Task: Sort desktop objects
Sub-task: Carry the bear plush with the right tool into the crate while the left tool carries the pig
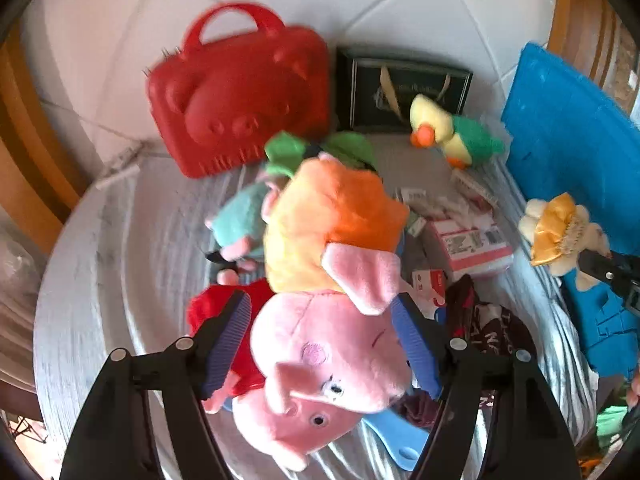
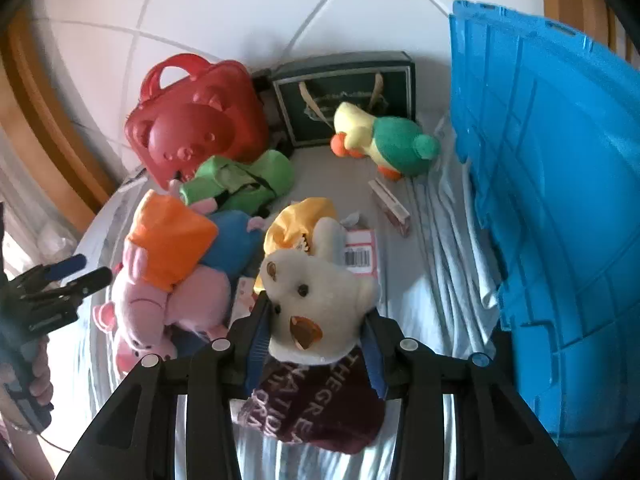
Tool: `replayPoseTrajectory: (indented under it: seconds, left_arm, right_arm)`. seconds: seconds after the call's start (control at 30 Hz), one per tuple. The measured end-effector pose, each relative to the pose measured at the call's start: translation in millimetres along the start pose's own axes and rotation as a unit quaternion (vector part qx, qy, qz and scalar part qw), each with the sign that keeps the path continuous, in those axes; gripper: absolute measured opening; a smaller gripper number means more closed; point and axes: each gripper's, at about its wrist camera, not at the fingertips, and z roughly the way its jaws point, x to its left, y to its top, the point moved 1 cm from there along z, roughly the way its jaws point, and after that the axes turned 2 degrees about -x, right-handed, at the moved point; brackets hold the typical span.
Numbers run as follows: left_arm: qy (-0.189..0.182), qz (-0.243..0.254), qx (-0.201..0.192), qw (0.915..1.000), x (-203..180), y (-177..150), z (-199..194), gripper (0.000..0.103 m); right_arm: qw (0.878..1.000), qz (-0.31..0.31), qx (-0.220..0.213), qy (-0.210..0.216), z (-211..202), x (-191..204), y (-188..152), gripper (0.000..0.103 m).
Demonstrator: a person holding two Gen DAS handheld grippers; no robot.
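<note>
A pink pig plush (image 1: 320, 360) in an orange and yellow dress lies on the toy pile. My left gripper (image 1: 322, 304) hangs over it, open, with the pig's head showing between the blue pads. In the right wrist view the left gripper (image 2: 90, 270) stands beside the pig (image 2: 160, 300) with nothing between its fingers. My right gripper (image 2: 316, 308) is shut on the head of a white bear plush (image 2: 320, 292) with a yellow hat. The left wrist view shows that bear (image 1: 560, 232) lifted in front of the blue crate (image 1: 572, 140).
A red bear-faced case (image 2: 196, 120), a dark green box (image 2: 344, 96) and a yellow-green duck plush (image 2: 384, 140) stand at the back. The blue crate (image 2: 560, 200) fills the right. Green (image 2: 240, 180) and blue (image 2: 232, 240) plushes, a barcoded packet (image 2: 360, 256) and maroon cloth (image 2: 312, 408) lie on the cloth-covered table (image 2: 432, 300).
</note>
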Motion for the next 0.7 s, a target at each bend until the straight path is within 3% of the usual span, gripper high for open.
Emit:
replayPoseTrajectory:
  seconds: [0.1, 0.2, 0.23, 0.33, 0.43, 0.57, 0.7]
  left_arm:
    - [0.010, 0.000, 0.040, 0.9992, -3.9, 4.0, 32.5, 0.073]
    - [-0.027, -0.017, 0.075, 0.9967, -5.8, 7.9, 57.7, 0.075]
    - [-0.019, -0.011, 0.082, 0.9964, -9.0, 8.8, 65.3, 0.080]
    - [0.024, 0.013, 0.099, 0.9947, -15.0, 10.8, 87.7, 0.080]
    - [0.020, 0.003, 0.075, 0.9970, -10.5, 9.9, 82.4, 0.068]
    - [0.018, -0.001, 0.038, 0.9991, -8.4, 8.8, 50.4, 0.066]
    - [0.012, -0.002, -0.027, 0.9996, -16.6, 10.8, -10.8, 0.066]
  right_arm:
    - [1.000, 0.004, 0.002, -0.001, 7.1, -2.5, 4.9, 0.041]
    - [1.000, 0.007, 0.005, -0.004, 16.5, -7.2, 9.6, 0.041]
    - [1.000, 0.009, 0.007, -0.005, 22.4, -9.0, 12.9, 0.041]
    - [1.000, 0.015, 0.015, -0.005, 35.5, -11.4, 16.8, 0.041]
    - [1.000, 0.015, 0.020, -0.002, 44.6, -11.4, 19.0, 0.041]
    - [1.000, 0.010, -0.001, -0.002, 30.6, -6.8, 22.4, 0.041]
    - [0.999, 0.003, -0.046, -0.007, -6.9, 2.9, 28.9, 0.041]
